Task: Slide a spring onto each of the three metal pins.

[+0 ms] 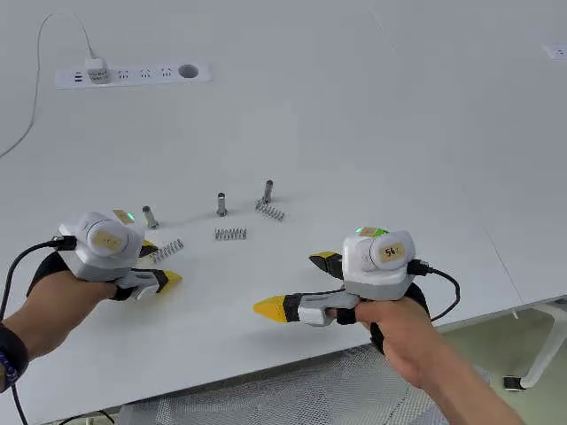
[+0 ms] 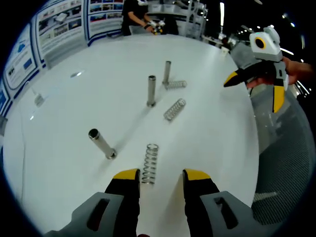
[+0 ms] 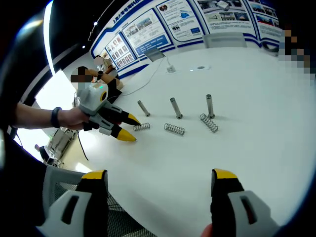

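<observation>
Head view: coiled springs (image 1: 230, 234), cylindrical metal pins (image 1: 221, 204).

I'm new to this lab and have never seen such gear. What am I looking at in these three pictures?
There is no robot here: a person holds a hand tool with two-jaw tongs in each hand. The wide picture comes from a camera on the person's headset. The two round ones come from cameras riding on each tool, looking along its jaws. The left tongs and right tongs are both open and hold nothing. On the white table stand three metal pins, with three springs lying near them, none on a pin yet. A power strip lies farther back.
</observation>
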A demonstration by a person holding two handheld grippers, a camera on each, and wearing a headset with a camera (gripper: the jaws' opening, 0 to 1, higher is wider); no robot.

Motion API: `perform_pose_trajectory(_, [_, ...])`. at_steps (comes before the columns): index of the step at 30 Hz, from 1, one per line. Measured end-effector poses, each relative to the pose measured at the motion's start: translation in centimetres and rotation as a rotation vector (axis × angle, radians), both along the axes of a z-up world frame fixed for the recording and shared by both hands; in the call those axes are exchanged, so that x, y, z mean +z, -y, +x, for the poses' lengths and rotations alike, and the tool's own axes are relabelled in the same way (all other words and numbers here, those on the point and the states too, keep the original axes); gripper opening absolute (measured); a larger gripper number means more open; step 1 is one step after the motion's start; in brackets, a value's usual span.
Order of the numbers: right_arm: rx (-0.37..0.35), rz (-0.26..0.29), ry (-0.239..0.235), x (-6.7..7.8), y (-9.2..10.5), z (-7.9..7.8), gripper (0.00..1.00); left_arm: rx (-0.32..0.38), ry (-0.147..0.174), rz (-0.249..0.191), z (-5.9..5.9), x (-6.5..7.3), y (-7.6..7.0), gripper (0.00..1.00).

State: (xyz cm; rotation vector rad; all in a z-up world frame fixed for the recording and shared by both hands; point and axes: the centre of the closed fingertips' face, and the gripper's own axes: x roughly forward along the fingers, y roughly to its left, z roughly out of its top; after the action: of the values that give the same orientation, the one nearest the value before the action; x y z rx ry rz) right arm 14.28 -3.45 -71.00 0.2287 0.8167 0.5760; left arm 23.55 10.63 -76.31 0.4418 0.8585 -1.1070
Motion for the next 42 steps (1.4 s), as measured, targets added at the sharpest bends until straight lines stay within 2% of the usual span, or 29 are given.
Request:
perform_pose_trajectory(1, [-0.002, 0.0, 0.002, 0.1, 0.1, 0.0, 0.87, 0.003, 0.013, -0.002, 0.2, 0.1, 0.0, 0.3])
perform_pose_trajectory(3, [-0.007, 0.003, 0.005, 0.2, 0.1, 0.1, 0.87, 0.008, 0.005, -0.001, 0.0, 0.0, 0.0, 0.28])
perform_pose_trajectory(4, [-0.01, 0.004, 0.004, 0.2, 0.1, 0.1, 0.87, 0.008, 0.015, -0.003, 0.1, 0.2, 0.1, 0.27])
perform_pose_trajectory(9, [-0.006, -0.001, -0.002, 0.1, 0.2, -0.1, 0.87, -0.003, 0.072, 0.041, 0.4, 0.3, -0.1, 0.18])
perform_pose_trajectory(12, [-0.004, -0.001, -0.002, 0.1, 0.1, -0.1, 0.87, -0.001, 0.081, 0.039, 0.4, 0.4, -0.2, 0.14])
perform_pose_trajectory(16, [0.005, -0.003, -0.002, 0.2, -0.2, 0.0, 0.87, -0.039, 0.125, 0.069, 0.3, 0.4, -0.2, 0.11])
perform_pose_trajectory(18, [0.008, -0.005, -0.003, 0.3, -0.3, -0.1, 0.87, -0.041, 0.108, 0.063, 0.1, 0.3, -0.1, 0.11])
perform_pose_trajectory(19, [0.01, -0.005, -0.003, 0.3, -0.3, 0.0, 0.87, -0.039, 0.114, 0.061, 0.2, 0.4, -0.1, 0.1])
perform_pose_trajectory(21, [0.011, -0.006, 0.0, 0.5, -0.4, 0.0, 0.87, -0.007, 0.102, 0.051, 0.3, 0.3, -0.2, 0.1])
perform_pose_trajectory(26, [0.01, -0.008, 0.007, 0.8, -0.2, 0.0, 0.87, -0.011, 0.096, 0.067, 0.2, 0.3, -0.4, 0.1])
perform_pose_trajectory(33, [0.002, -0.01, 0.008, 0.9, 0.2, -0.2, 0.87, -0.039, 0.096, 0.073, -0.6, 0.8, -0.5, 0.1])
perform_pose_trajectory(42, [0.007, -0.018, 0.008, 0.9, 0.6, -0.6, 0.87, -0.086, 0.115, 0.07, -1.7, 2.2, -0.5, 0.1])
